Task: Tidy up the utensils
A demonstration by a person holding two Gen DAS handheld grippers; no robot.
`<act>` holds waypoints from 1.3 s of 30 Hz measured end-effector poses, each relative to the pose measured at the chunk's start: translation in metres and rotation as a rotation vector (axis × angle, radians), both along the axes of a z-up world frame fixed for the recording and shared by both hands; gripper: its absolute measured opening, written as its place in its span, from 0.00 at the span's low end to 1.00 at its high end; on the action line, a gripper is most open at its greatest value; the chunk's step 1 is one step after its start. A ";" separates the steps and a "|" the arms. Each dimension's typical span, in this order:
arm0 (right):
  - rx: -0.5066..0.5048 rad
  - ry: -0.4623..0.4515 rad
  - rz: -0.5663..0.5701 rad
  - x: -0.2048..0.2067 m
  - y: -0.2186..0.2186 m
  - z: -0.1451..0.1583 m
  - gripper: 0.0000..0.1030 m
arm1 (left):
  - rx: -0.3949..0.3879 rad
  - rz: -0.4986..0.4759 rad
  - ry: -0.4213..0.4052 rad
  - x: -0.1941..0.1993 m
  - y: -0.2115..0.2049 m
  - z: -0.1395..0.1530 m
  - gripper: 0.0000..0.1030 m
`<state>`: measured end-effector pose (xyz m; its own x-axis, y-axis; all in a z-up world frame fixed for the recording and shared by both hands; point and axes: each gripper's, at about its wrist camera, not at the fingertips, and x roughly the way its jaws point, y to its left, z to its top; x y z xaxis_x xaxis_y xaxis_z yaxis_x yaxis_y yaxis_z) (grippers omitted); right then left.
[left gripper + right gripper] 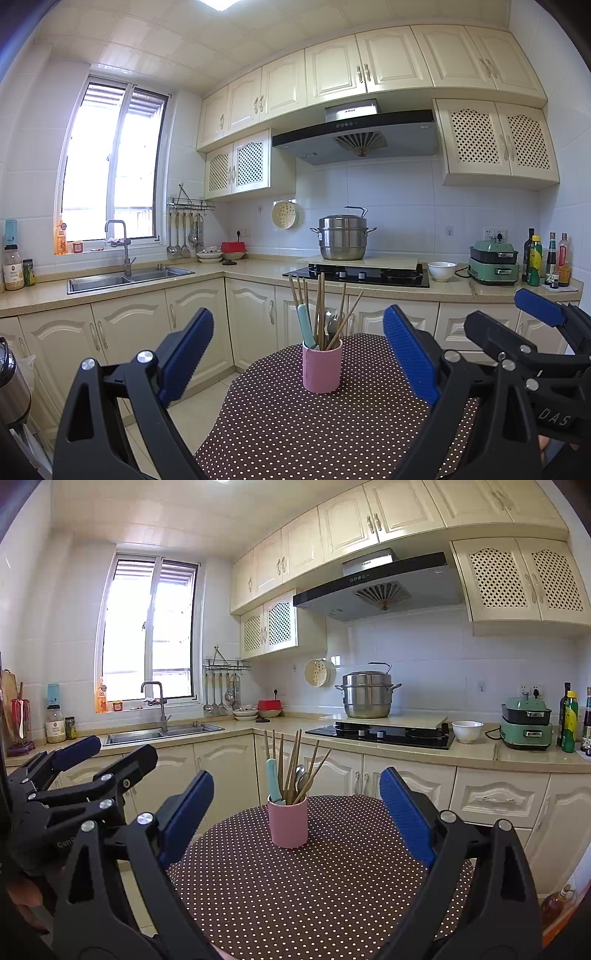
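Pink cup [322,369] of chopsticks [320,306] on dotted table [295,424]

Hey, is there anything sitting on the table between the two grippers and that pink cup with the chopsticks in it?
Nothing visible. The dotted tablecloth is bare between the open left gripper, the open right gripper and the pink cup. The chopsticks stand inside it, above the rim.

Pink cup [322,367]; brown white-dotted tablecloth [314,435]; blue fingers [186,356]; cream cabinets [125,325]; green cooker [493,266].
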<state>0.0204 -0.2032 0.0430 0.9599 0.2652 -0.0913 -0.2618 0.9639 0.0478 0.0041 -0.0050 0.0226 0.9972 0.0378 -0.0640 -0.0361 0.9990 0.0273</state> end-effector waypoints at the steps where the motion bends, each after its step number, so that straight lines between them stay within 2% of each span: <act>1: 0.000 0.000 0.000 0.000 0.000 0.000 0.87 | 0.001 -0.001 0.001 0.000 0.000 0.000 0.89; 39: 0.012 0.008 0.004 0.004 0.002 0.002 0.88 | 0.005 0.003 -0.003 -0.001 0.006 0.002 0.89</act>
